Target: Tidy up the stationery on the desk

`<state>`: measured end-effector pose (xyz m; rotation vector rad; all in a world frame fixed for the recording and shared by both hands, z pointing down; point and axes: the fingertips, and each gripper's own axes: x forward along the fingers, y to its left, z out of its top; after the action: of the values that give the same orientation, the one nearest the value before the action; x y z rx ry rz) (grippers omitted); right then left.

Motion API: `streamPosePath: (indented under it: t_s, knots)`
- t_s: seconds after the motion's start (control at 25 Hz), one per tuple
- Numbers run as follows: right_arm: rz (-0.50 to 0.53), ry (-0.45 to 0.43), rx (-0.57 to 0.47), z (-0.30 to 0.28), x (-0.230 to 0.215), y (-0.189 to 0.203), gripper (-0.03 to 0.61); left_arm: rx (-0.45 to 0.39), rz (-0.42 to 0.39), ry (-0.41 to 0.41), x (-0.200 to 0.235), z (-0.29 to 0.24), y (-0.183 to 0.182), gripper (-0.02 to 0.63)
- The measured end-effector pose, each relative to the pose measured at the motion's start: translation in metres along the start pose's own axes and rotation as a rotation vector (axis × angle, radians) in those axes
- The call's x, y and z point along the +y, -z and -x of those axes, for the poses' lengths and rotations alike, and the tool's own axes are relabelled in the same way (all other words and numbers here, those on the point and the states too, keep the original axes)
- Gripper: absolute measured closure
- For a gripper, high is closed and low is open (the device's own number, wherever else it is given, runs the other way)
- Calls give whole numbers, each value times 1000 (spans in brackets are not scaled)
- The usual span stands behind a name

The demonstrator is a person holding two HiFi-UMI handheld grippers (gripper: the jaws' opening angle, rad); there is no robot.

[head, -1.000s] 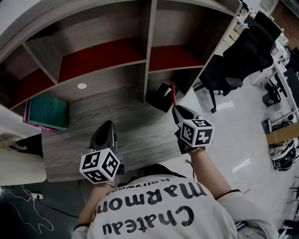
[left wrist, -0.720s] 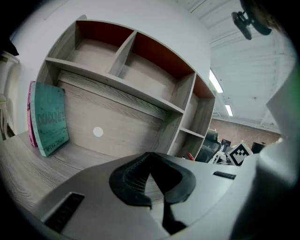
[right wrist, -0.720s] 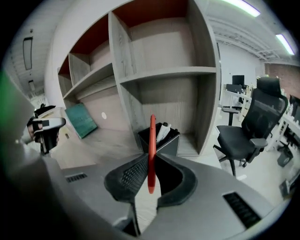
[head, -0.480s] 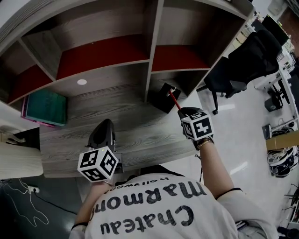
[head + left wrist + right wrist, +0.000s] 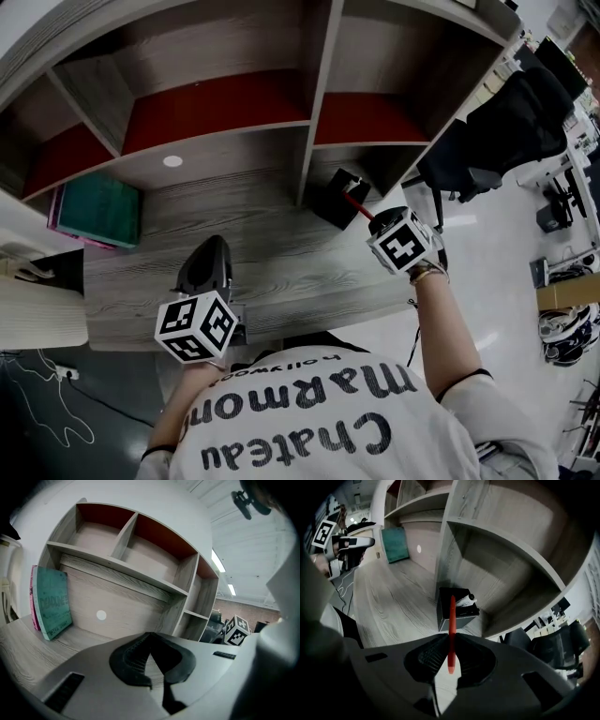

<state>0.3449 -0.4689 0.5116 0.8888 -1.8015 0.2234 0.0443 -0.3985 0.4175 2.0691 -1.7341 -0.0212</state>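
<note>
Tabletop (image 5: 272,234): grey wood grain, running from the left wall to the open right end, bare across its middle. Shelf unit (image 5: 309,112): same grey wood, standing at the back of the tabletop and split by uprights into compartments, with red back panels (image 5: 216,108) in the upper row. One small white disc (image 5: 172,161) is set in the lower back board. Teal book (image 5: 98,211): upright at the far left of the tabletop, leaning on a pink book (image 5: 33,597) behind it. Black pen holder (image 5: 464,616): on the tabletop near its right end, at the foot of the shelf's middle upright, with a white marker (image 5: 465,601) showing in its mouth. Your right tongs (image 5: 451,639): tipped down toward that holder and pinching a red pen (image 5: 452,620) near its rear end. The pen runs straight ahead, and its far end lies over the holder's mouth. Whether it is inside cannot be told. Your left tongs (image 5: 150,637): low over the front of the tabletop, well apart from the holder, tips pressed together with nothing between them. Room to your right: pale glossy floor (image 5: 506,272) and a black office chair (image 5: 487,131) just beyond the tabletop's end, with further desks behind it.
</note>
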Motion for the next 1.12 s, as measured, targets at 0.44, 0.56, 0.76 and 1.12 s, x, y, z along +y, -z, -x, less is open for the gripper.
streamPosePath:
  t_s: [0.44, 0.56, 0.76, 1.12]
  knots:
    - [125, 8, 102, 2, -14, -17, 520, -24, 9, -32, 6, 8, -3, 603]
    - [146, -12, 159, 3, -14, -11, 520, -30, 12, -42, 9, 12, -4, 603]
    - [181, -24, 197, 0, -13, -15, 520, -39, 19, -56, 14, 16, -3, 603]
    - [215, -9, 223, 1, -16, -30, 518, -53, 42, -79, 26, 23, -4, 601]
